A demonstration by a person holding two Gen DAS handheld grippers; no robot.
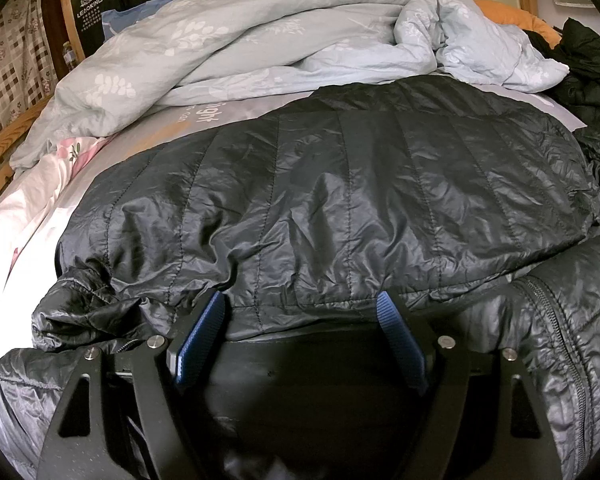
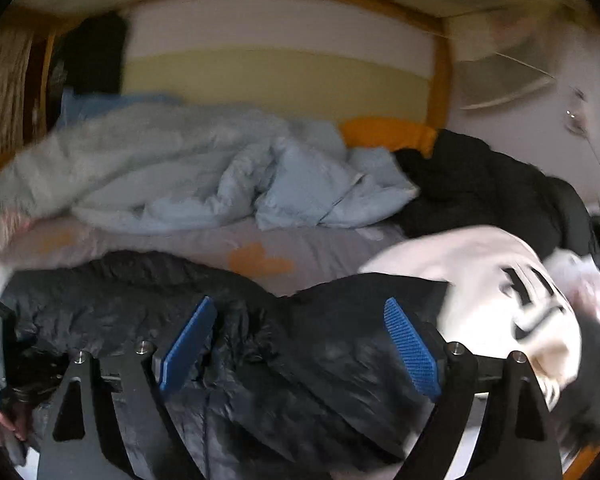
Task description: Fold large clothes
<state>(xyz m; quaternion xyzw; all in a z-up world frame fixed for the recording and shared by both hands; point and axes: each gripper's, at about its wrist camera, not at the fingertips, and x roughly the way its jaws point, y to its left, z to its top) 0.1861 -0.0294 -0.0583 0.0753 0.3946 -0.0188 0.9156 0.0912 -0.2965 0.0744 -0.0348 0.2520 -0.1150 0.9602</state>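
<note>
The big bed with the pale purple sheet point(image 1: 236, 120) carries everything. A crumpled light blue quilt with white leaves point(image 1: 260, 40) lies along its far edge. A pile of dark clothes point(image 2: 480, 184) sits in the far right corner, and a cream top with black letters point(image 2: 480, 280) lies near the right edge.

The shiny black puffy quilted jacket point(image 1: 340, 200) is spread along the near edge of the bed. One part looks folded over the rest, so I think the folding has begun but is not done. A sleeve sticks out at the left and the zipper side is loose at the right. The cloth is thin, wrinkly and looks slippery.

The left gripper point(image 1: 300, 304) is spread wide, with the jacket's folded edge between its blue pads. The right gripper point(image 2: 300, 312) is wide too and holds nothing, just above the jacket.
</note>
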